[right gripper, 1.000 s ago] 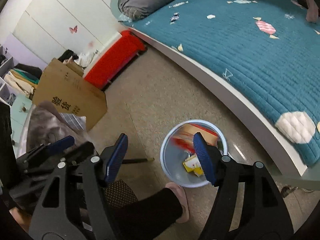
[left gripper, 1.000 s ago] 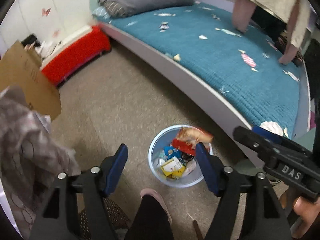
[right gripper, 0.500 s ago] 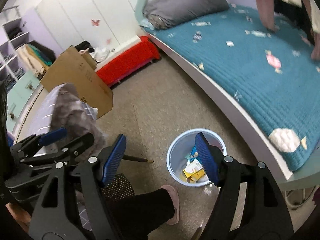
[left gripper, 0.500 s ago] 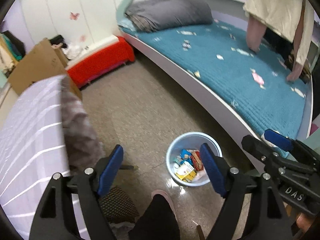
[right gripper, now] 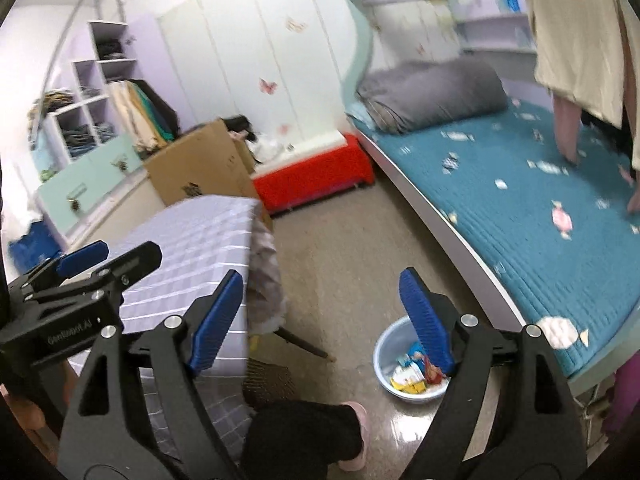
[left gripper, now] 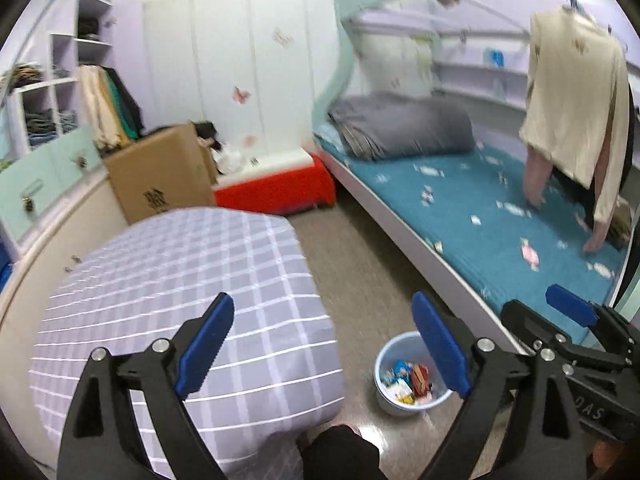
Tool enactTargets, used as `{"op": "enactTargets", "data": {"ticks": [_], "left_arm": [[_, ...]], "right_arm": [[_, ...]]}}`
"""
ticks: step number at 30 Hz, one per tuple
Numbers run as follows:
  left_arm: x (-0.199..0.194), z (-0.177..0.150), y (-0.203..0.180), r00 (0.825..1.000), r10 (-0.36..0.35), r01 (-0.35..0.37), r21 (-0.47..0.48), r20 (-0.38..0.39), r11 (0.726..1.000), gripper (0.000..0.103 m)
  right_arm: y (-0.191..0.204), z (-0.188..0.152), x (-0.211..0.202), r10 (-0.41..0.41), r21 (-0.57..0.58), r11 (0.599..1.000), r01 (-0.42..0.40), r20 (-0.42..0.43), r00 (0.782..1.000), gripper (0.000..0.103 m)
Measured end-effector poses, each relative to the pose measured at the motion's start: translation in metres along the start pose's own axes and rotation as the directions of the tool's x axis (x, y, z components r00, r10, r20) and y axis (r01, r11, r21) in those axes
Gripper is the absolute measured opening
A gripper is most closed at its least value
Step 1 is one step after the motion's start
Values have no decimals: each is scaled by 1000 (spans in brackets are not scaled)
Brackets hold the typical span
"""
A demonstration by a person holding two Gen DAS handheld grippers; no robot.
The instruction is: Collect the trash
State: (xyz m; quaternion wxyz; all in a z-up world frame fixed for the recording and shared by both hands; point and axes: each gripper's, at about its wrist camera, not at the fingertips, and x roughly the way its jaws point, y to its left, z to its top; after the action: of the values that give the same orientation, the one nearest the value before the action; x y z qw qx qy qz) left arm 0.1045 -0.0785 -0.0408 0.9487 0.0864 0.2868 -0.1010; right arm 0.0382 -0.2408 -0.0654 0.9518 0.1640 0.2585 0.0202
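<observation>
Both grippers, left (left gripper: 324, 344) and right (right gripper: 320, 320), spread wide and empty above wrapper-filled blue wastebasket (left gripper: 408, 404) on floor; collection apparently nearly finished.

Wrappers in the bin (left gripper: 408, 380) are too small to identify, partly hidden behind the right claw (right gripper: 326, 322); the bed (right gripper: 540, 216) is blurred.

Left gripper (left gripper: 324, 344) jaws wide apart, empty, held high, pointing forward. Right gripper (right gripper: 322, 320) same: spread wide, empty, raised just beside the left.
</observation>
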Motion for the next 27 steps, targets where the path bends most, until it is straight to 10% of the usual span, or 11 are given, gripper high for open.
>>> {"op": "enactTargets", "data": {"ticks": [10,27], "left_arm": [[-113,5,37,973,94,-84,-55,212,995,96],[-148,-11,49,951,165,-144,-97,261,985,98]], "right_arm": [[48,6,-75,51,-92,995,-37,157,986,85],[64,-5,-95,50,-175,985,-9,228,972,91]]}}
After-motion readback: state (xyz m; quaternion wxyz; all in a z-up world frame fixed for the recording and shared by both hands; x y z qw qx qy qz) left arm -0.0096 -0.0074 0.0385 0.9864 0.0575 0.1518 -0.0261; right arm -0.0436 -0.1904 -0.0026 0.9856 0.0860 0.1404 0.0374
